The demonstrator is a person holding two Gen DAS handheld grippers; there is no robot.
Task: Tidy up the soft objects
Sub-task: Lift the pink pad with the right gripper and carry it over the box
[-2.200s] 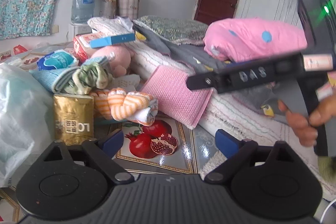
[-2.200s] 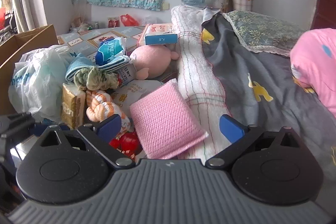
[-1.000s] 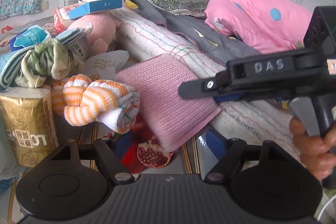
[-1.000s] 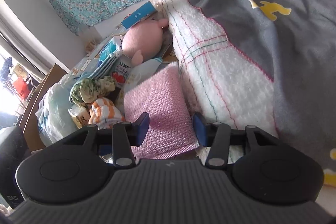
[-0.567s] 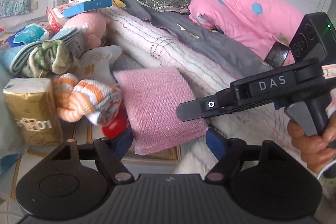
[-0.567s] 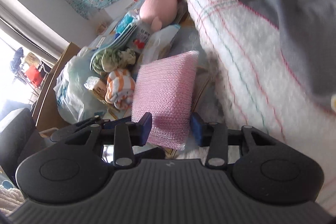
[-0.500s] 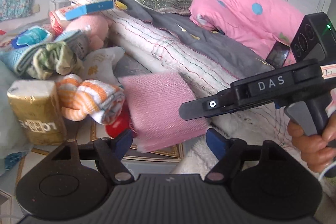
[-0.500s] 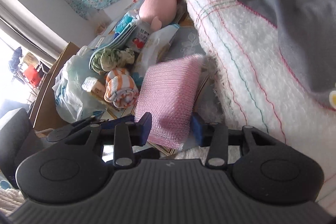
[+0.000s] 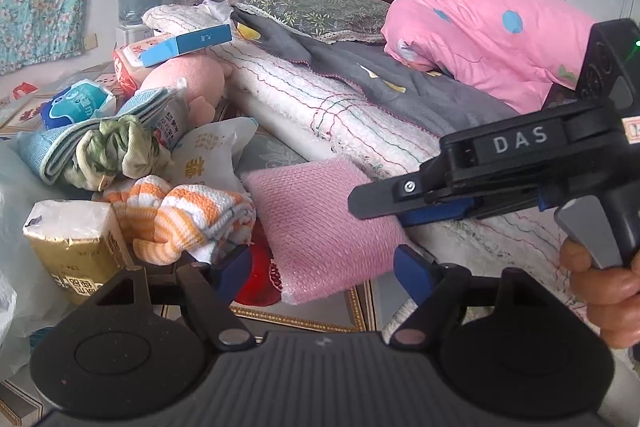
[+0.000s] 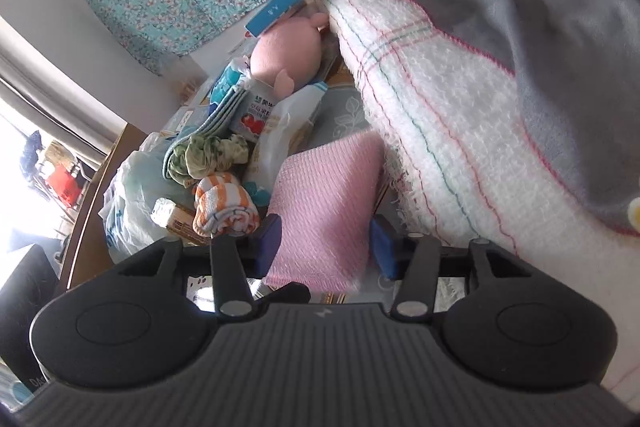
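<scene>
The right gripper (image 10: 326, 247) is opening around the pink knitted cushion (image 10: 324, 203), seemingly without pressing; the left gripper (image 9: 322, 267) stands open.

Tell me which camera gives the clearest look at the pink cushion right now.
The left wrist view: the pink cushion shows whole there, leaning against the bed's white blanket, beside the striped towel. The right wrist view shows it closer but slightly blurred, its near end between the opening right tongs.
</scene>
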